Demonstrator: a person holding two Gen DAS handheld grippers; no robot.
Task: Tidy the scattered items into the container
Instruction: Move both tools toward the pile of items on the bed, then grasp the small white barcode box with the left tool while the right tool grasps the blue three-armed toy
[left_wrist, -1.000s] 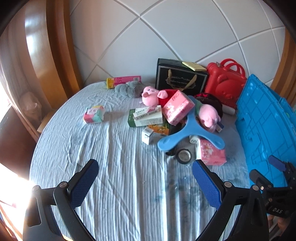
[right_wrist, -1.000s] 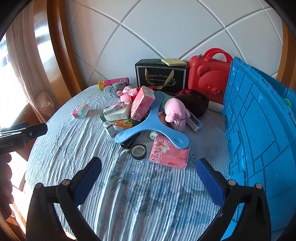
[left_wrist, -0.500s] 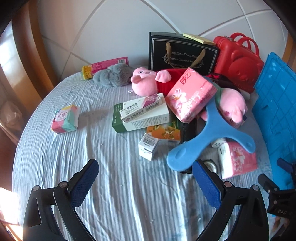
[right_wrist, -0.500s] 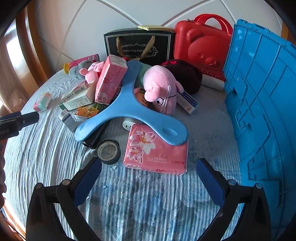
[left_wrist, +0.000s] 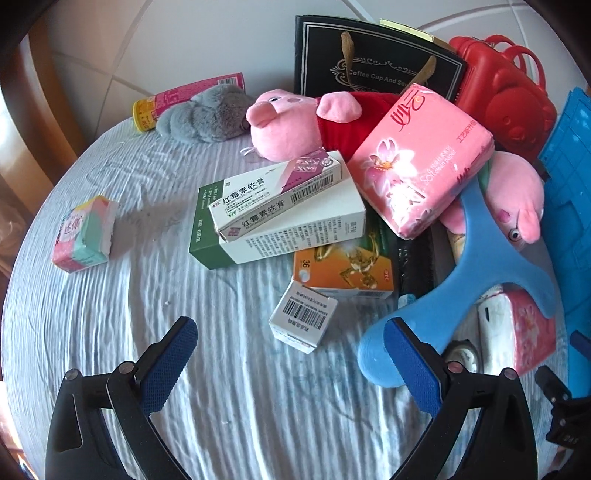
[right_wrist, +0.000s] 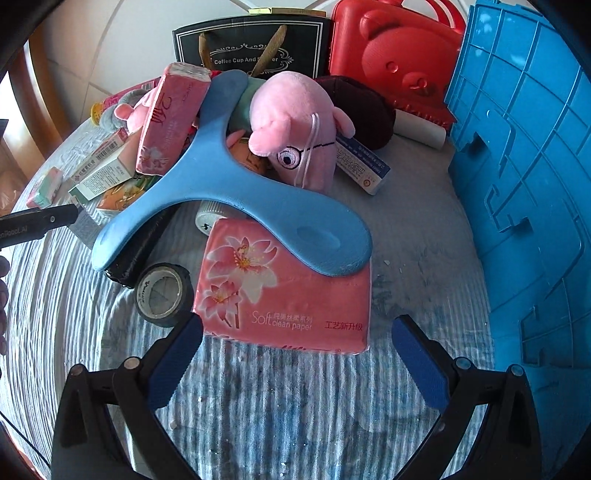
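The left hand-held gripper (left_wrist: 290, 354) hangs low over the striped pale-blue cloth of the worktop (left_wrist: 147, 295), jaws spread wide and empty, with a small white barcoded carton (left_wrist: 303, 319) just beyond its tips. The right hand-held gripper (right_wrist: 297, 347) is likewise spread and empty, its tips flanking the near edge of a flat pink soft-tissue pack (right_wrist: 284, 295) without touching it. A blue three-armed plastic boomerang (right_wrist: 229, 184) lies across that pack. The blue ribbed plastic container (right_wrist: 524, 184) stands at the worktop's right edge.

Both tongs, left (left_wrist: 290, 363) and right (right_wrist: 297, 354), have closed in on the pile.
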